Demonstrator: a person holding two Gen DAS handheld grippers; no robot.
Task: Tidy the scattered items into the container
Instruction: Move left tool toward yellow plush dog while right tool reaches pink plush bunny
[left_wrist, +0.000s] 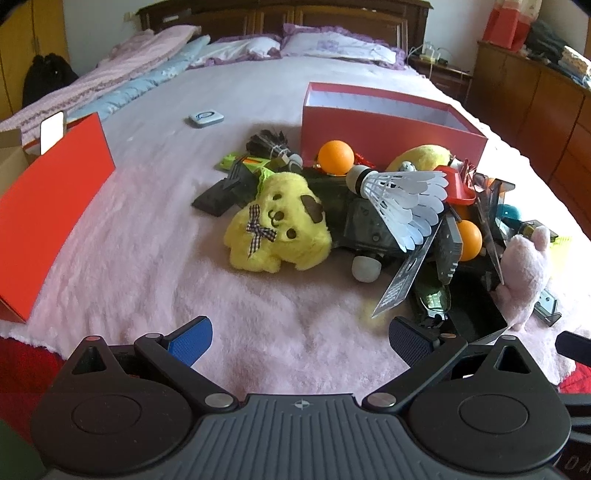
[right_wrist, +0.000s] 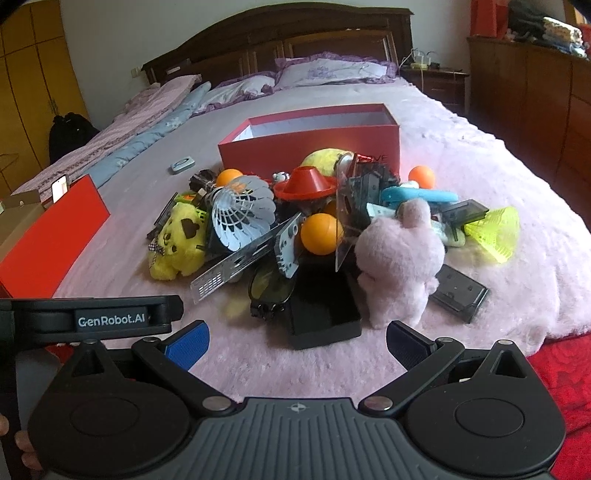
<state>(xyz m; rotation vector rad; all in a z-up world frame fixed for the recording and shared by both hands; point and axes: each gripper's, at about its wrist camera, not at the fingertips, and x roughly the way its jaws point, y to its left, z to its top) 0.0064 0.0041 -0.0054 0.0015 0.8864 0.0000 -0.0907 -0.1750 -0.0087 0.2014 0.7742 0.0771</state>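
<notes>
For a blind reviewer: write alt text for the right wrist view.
The open right gripper hovers over a pink blanket, facing a pile of toys: a pink plush bunny, a yellow plush dog, a white shuttlecock and orange balls. Behind the pile stands an open, seemingly empty red box.

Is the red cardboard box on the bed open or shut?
Open: the red cardboard box has no lid and its pale inner walls show; its floor is hidden.

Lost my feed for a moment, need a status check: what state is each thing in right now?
Left tool: open, holding nothing.
Right tool: open, holding nothing.
Red box: open, looks empty inside.
Lid: off, lying apart on the blanket.
Yellow plush: lying beside the pile.
Pink plush: upright.
White shuttlecock: on its side atop the pile.
</notes>
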